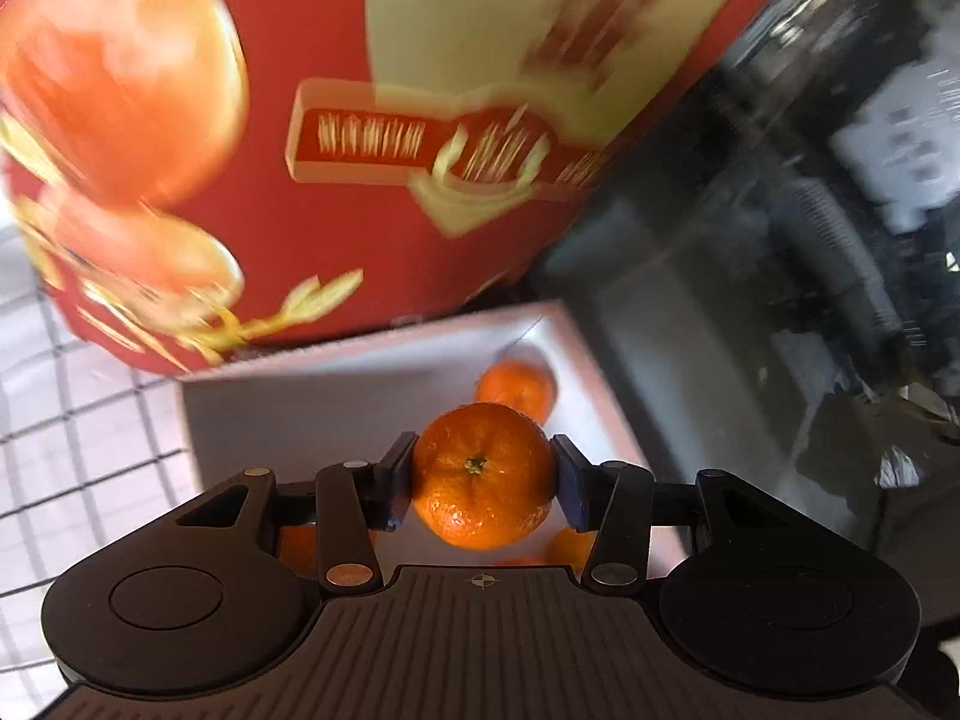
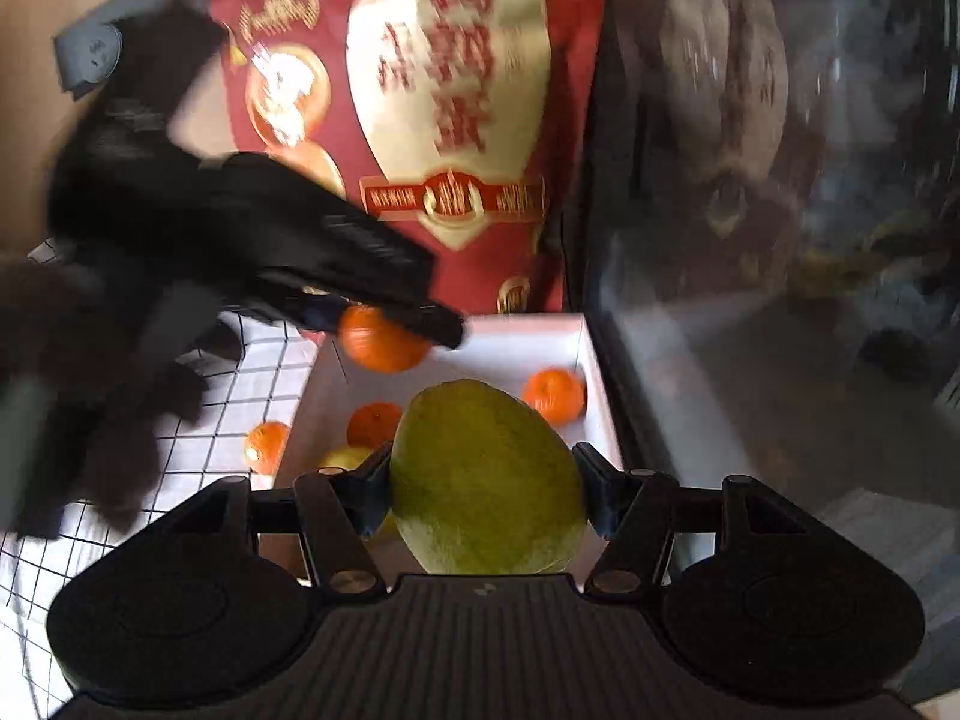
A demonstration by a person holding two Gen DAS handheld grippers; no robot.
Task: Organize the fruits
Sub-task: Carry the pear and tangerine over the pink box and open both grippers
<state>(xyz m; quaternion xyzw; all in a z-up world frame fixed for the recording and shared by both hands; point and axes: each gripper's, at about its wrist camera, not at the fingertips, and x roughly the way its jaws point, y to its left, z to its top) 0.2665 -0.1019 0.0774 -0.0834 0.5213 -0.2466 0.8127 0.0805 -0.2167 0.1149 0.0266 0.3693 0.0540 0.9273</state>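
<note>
My left gripper (image 1: 483,477) is shut on a tangerine (image 1: 482,474), stem towards the camera, held over a white box (image 1: 360,384). Another tangerine (image 1: 516,390) lies in the box's far right corner. My right gripper (image 2: 486,489) is shut on a large green mango (image 2: 489,480) above the same white box (image 2: 528,342). In the right wrist view the left gripper (image 2: 384,324) reaches in from the left with its tangerine (image 2: 384,339) over the box's far left corner. Two tangerines (image 2: 555,393) (image 2: 375,423) and a yellowish fruit (image 2: 345,456) lie inside the box.
A red printed carton (image 1: 372,120) (image 2: 456,120) stands right behind the box. One tangerine (image 2: 267,447) lies outside on the white grid-patterned cloth (image 2: 228,420) to the left. A dark glossy surface (image 1: 780,300) lies to the right. A dark sleeve (image 2: 90,408) fills the left.
</note>
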